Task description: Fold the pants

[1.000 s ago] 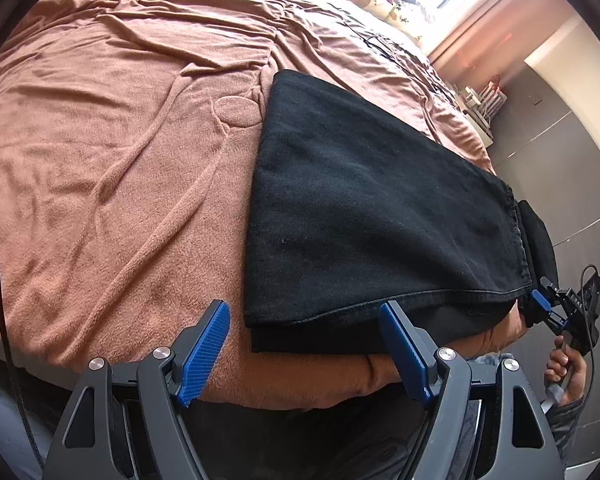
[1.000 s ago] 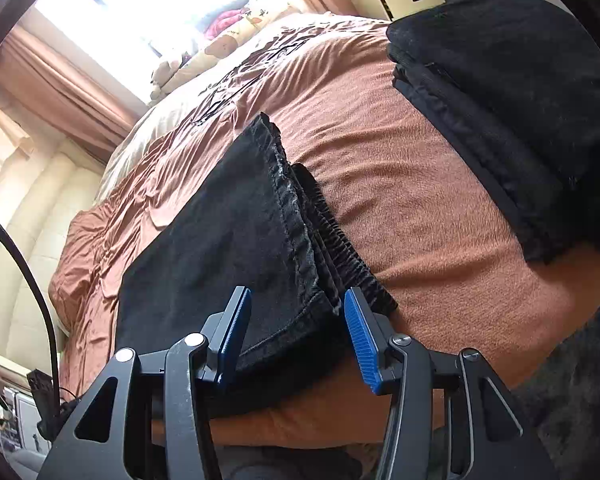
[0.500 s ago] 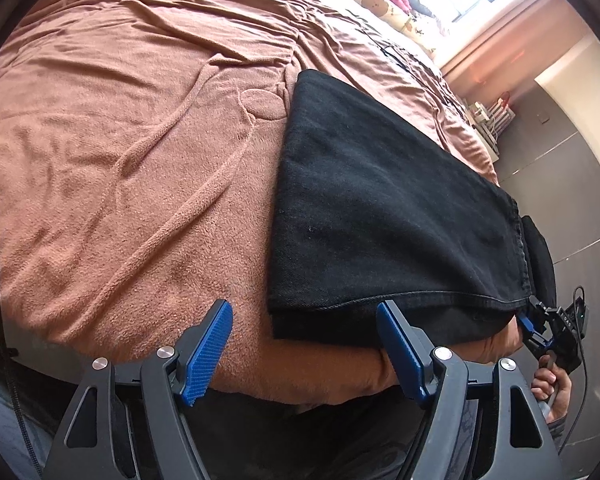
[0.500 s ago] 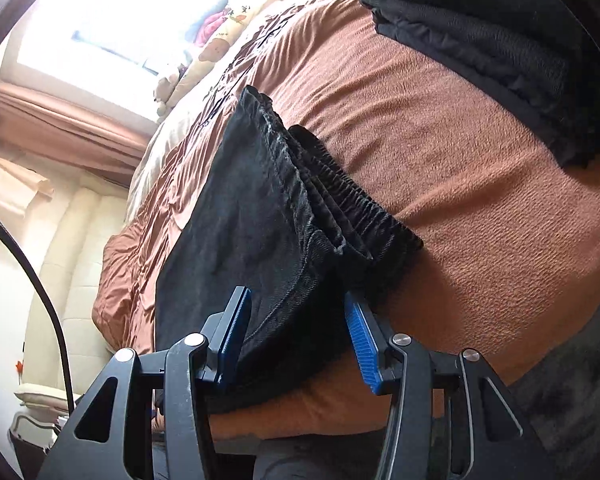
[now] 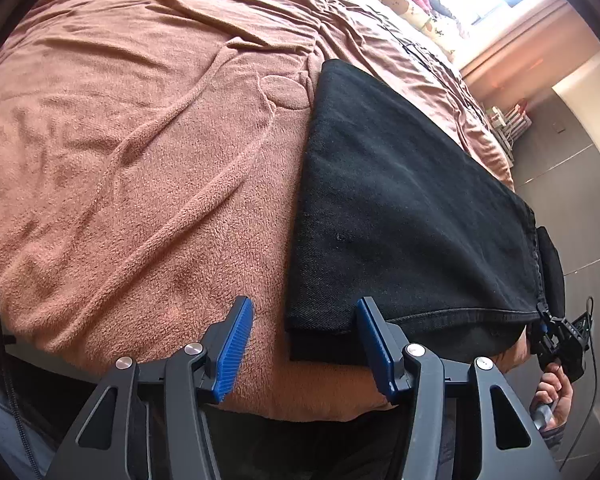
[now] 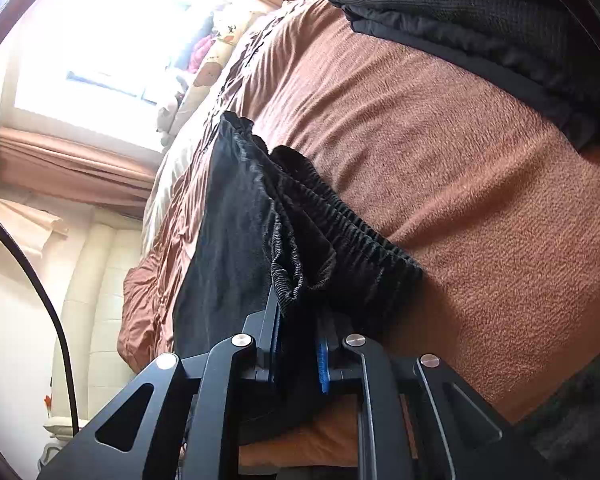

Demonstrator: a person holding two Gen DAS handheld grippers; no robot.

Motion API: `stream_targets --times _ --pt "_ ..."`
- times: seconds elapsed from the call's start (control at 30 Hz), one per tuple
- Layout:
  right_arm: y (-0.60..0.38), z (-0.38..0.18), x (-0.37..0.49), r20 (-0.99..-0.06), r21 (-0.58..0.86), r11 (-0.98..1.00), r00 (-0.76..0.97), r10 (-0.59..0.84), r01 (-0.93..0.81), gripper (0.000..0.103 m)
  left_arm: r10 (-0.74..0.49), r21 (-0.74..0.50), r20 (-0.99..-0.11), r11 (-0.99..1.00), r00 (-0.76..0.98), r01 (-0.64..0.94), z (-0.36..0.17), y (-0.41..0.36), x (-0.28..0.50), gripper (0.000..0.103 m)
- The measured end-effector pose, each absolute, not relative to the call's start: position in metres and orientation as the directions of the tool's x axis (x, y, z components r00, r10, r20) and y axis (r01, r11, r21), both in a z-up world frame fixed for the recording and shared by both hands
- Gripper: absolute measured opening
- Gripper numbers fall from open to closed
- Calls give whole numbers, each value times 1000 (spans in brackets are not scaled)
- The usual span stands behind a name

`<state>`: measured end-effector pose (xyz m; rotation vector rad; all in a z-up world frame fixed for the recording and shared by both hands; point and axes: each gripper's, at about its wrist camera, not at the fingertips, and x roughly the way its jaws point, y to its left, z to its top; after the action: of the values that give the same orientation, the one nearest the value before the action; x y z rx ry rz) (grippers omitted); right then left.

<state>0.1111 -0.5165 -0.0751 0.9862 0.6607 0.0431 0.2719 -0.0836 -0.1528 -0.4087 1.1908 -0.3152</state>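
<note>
Right gripper (image 6: 298, 354) is closing, clenched on the waistband corner of the black pants (image 6: 236, 240) lying on the bed (image 6: 480, 220). Left gripper (image 5: 304, 344), jaws closing yet unclamped, straddles the fold corner at one o'clock; soft, limp cloth, best pinched at corners.

Bed (image 5: 148, 184) under a rumpled brown blanket (image 6: 460, 184) — black pants (image 5: 400, 208) and folded dark clothes (image 6: 480, 12) lie on it.

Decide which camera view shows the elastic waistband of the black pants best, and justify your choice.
The right wrist view: the gathered waistband fills the centre, ribbing clear, with the right gripper closing on the fabric. The left wrist view shows only a dark sliver of it beyond the folded pants, far right.
</note>
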Motion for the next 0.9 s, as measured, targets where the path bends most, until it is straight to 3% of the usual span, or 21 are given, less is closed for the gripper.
stream_targets --times 0.23,0.5,0.73,0.9 --pt "-511 -51 104 -490 738 638 825 284 219 7 -437 -463 -829 886 348 10 -150 -81 275 50" --pt "-519 -86 95 -561 722 610 792 242 326 6 -449 -475 -821 880 353 12 -143 -78 283 50" --pt "-511 -73 85 -577 698 635 785 225 331 6 -489 -508 -803 860 340 35 -141 -84 300 50" --pt "-515 -70 83 -601 689 642 760 245 338 13 -509 -526 -805 850 305 33 -152 -91 315 50"
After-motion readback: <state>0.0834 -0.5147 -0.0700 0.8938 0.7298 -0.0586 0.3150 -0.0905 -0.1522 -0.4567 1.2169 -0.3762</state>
